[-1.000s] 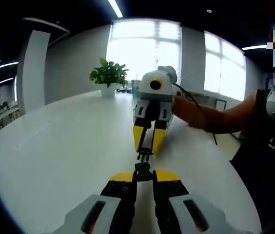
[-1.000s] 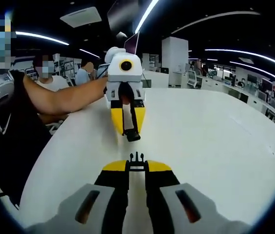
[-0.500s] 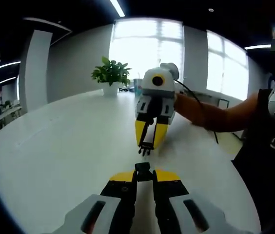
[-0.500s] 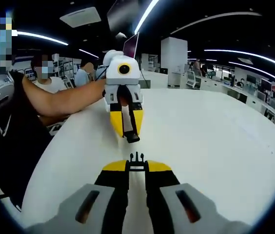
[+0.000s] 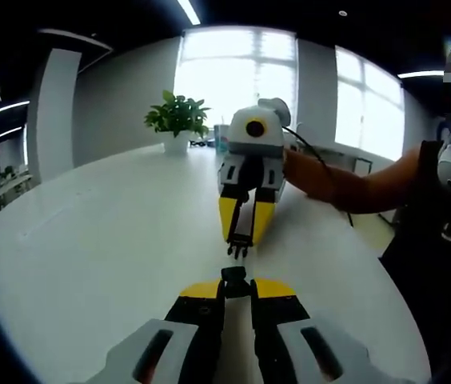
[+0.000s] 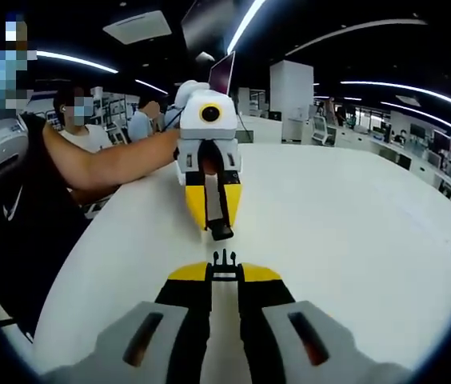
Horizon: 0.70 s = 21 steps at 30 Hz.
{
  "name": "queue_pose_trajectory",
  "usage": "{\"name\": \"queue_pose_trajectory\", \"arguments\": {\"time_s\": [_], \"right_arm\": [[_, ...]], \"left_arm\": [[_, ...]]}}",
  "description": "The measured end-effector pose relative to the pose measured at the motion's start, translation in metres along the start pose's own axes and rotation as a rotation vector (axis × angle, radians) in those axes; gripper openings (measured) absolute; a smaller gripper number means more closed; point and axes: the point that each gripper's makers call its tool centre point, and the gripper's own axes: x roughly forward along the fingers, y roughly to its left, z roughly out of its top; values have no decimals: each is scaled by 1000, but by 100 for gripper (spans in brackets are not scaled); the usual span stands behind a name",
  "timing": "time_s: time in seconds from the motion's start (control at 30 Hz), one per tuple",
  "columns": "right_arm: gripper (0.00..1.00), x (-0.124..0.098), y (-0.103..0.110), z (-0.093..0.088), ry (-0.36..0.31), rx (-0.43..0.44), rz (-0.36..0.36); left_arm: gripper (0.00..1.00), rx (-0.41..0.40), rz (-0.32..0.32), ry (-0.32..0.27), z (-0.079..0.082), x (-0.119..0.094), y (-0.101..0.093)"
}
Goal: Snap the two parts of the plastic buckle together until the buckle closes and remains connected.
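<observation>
Two buckle halves, one per gripper, held apart above a white desk [image 5: 89,240].

Item 1, left gripper [image 5: 236,282]: jaws narrow, closed on the socket half [image 5: 236,278] of the black plastic buckle, which pokes out from between the yellow tips. In the right gripper view this same gripper [image 6: 220,228] comes in from the left, tips pointing down toward the camera, the socket half [image 6: 221,232] showing as a dark block at its tips.

Item 2, right gripper [image 6: 224,266]: jaws narrow, clamped on the pronged half [image 6: 224,258], whose small black prongs stand up just past the yellow tips. In the left gripper view it [image 5: 241,240] enters from the right, the pronged half [image 5: 237,250] hanging at its tips.

Relation: the two halves face each other, near but not touching; a strip of desk shows between them in both views. They are roughly in line.

Hard to make out: the buckle pieces are small and dark, so prong count and socket opening cannot be read.

Surroundings: a bare forearm [image 5: 353,188] behind the right gripper, a potted plant [image 5: 176,120] at the far desk edge, bright windows [image 5: 237,72], seated people [image 6: 81,120] in the background.
</observation>
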Motion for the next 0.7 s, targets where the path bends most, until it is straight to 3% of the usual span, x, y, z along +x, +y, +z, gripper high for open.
{"name": "queue_pose_trajectory", "arguments": {"time_s": [0.2, 0.23, 0.37, 0.43, 0.53, 0.7], "right_arm": [[11, 2, 3, -4, 16, -6, 15], [11, 2, 4, -5, 20, -9, 14], [11, 1, 3, -4, 13, -10, 10], [11, 0, 4, -2, 6, -10, 9], [11, 0, 7, -2, 4, -8, 21], [11, 1, 9, -4, 13, -8, 30]], "left_arm": [[11, 29, 5, 29, -5, 5, 0], [11, 51, 33, 23, -4, 5, 5], [11, 41, 9, -41, 8, 0, 0], [11, 24, -25, -32, 6, 0, -7], [11, 26, -13, 5, -2, 4, -5], [11, 32, -20, 1, -2, 3, -7]]}}
